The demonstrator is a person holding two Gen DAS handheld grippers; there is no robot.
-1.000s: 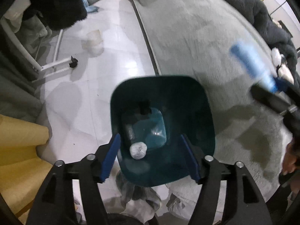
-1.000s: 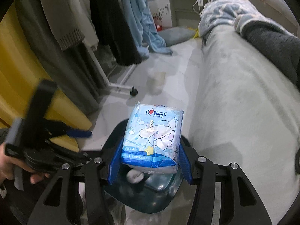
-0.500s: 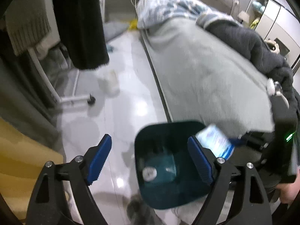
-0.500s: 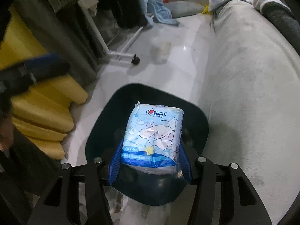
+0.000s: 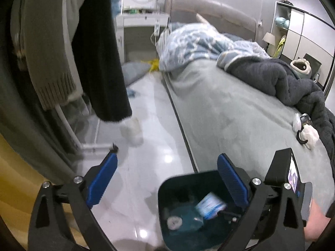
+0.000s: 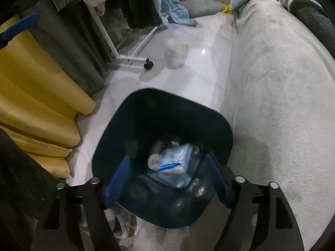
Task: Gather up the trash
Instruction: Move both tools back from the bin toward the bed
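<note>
A dark teal trash bin [image 6: 129, 113] stands on the floor beside the bed; it also shows in the left wrist view [image 5: 167, 190]. Inside it lie a blue tissue packet [image 6: 178, 156], a crumpled white wad [image 6: 153, 161] and other bits. The packet [image 5: 210, 206] and the wad [image 5: 174, 222] show in the left wrist view too. My right gripper [image 6: 167, 177] is open and empty just above the bin. My left gripper [image 5: 166, 177] is open and empty, held above the floor left of the bin.
A grey bed [image 6: 282, 96] with a dark blanket [image 5: 282, 79] runs along the right. A clothes rack's wheeled foot [image 6: 148, 63] and a pale cup [image 6: 178, 54] are on the white floor. Yellow cushions [image 6: 35, 96] lie at left. Small items [image 5: 305, 131] sit on the bed.
My right gripper has opened and the tissue packet has dropped into the bin. My left gripper has tilted up and moved left, away from the bin.
</note>
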